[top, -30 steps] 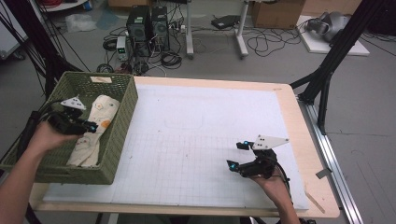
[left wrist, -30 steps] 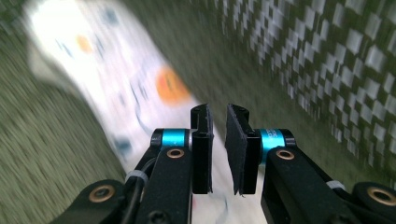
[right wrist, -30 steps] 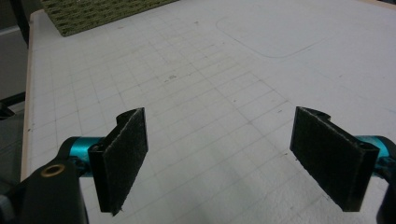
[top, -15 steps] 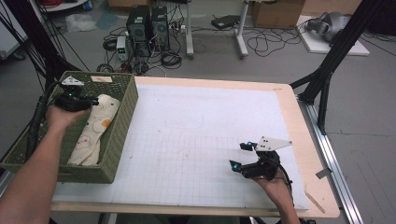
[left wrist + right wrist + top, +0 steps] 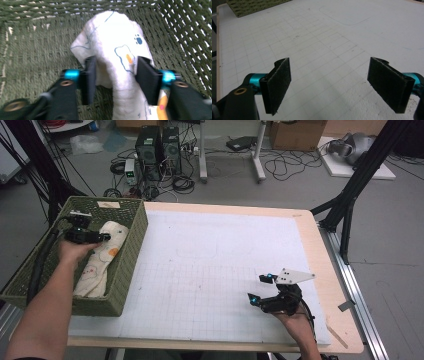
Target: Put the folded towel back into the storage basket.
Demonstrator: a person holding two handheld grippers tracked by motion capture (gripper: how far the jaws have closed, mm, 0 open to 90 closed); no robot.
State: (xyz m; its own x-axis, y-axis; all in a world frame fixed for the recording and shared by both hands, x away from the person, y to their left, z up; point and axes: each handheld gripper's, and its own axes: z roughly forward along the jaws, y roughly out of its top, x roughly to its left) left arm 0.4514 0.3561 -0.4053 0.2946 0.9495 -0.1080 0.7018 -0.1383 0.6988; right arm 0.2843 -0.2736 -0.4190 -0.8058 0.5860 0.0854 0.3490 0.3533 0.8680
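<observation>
woven green basket (image 5: 127, 265) sits at the left edge of the table (image 5: 330, 285), and the task's thing, a white printed cloth (image 5: 102, 257), lies inside it against the wall nearest the mat. in the high view the left gripper (image 5: 97, 237) reaches down into the basket over the far end of the cloth. in the left gripper view its jaws have just been opening and stand about half apart, with a raised fold of the cloth (image 5: 117, 60) between them; the right-hand pad looks to be against the fabric and the other stands beside it, so i judge nothing is pinched yet. the work reads as barely begun: the cloth is bunched and wholly in the basket, the grasp is only being lined up, and the lift and the carry to the white gridded mat (image 5: 210, 270) are all left to do. the cloth's long axis runs along the basket's length, from the near end by the person to the far end, where the gripper meets it. over at the right, the right gripper (image 5: 260, 289) rests low on the mat, its pads (image 5: 278, 85) wide apart with only bare mat between them
</observation>
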